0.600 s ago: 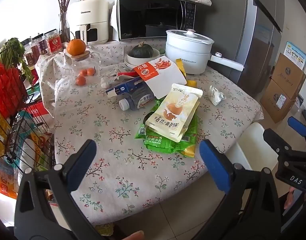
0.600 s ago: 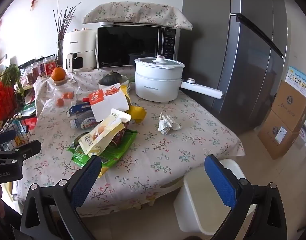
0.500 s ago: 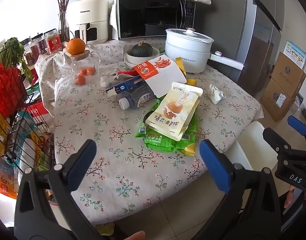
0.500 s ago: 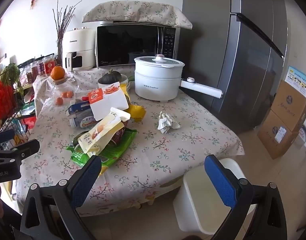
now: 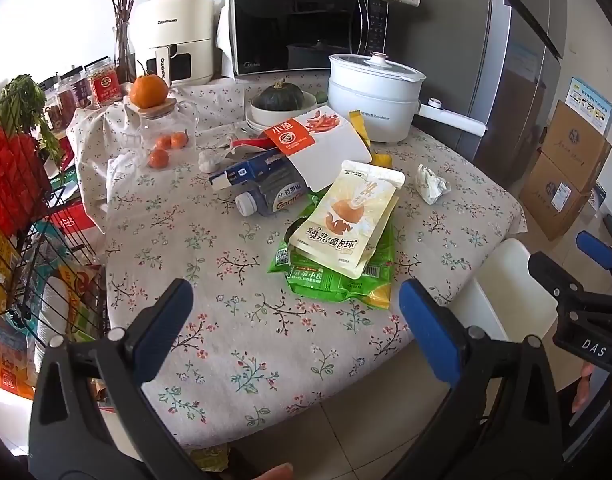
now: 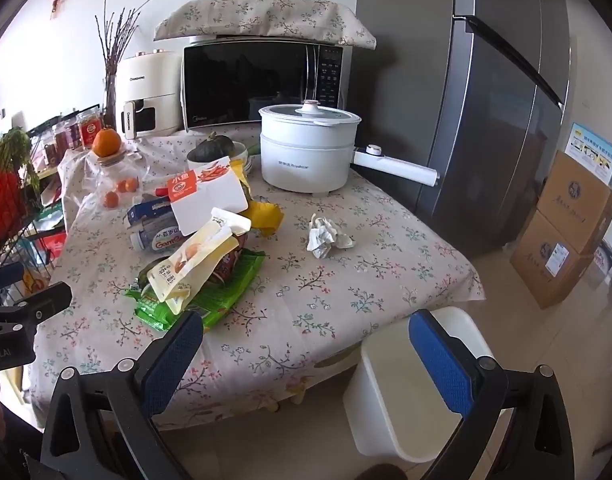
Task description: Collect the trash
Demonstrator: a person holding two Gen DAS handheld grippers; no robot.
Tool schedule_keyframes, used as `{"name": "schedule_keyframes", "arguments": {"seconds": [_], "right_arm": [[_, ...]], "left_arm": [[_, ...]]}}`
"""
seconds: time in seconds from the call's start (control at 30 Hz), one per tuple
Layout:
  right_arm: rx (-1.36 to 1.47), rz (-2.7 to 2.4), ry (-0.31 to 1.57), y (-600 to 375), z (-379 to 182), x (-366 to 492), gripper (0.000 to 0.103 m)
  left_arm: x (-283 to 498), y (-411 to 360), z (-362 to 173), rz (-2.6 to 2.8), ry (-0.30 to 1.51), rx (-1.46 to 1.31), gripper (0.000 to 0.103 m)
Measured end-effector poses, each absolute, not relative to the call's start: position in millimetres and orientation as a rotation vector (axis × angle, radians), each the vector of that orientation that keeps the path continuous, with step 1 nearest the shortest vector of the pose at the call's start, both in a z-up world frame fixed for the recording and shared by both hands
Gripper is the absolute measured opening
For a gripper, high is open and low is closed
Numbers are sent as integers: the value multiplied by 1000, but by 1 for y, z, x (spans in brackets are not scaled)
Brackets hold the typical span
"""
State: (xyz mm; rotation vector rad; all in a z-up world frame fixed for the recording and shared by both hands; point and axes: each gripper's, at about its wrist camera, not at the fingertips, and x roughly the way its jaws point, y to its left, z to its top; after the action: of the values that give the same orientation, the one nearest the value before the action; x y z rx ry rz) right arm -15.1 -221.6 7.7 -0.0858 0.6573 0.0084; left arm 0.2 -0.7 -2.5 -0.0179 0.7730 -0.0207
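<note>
Tangerines (image 5: 167,147) inside glass jar (image 5: 169,133)

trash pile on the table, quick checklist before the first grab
1. Left tongs open and empty: ok.
2. Right tongs open and empty: ok.
3. White bin beside the table's near corner, open top, looks empty: ok.
4. Cream snack pouch lies on top of the green wrapper, nothing over it: ok.
5. Crumpled paper sits alone on the tablecloth, apart from the pile: ok.
6. Plastic bottle partly under the white box: not ok for a direct grab.
</note>
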Motion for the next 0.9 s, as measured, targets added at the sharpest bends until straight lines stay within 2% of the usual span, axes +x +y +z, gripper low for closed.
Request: {"name": "schedule_keyframes", "arguments": {"seconds": [0.9], "right_arm": [[-73,10,657,-223,9,-14,103]], "left_arm": [[4,1,-5,-18,776,-37,102]]}}
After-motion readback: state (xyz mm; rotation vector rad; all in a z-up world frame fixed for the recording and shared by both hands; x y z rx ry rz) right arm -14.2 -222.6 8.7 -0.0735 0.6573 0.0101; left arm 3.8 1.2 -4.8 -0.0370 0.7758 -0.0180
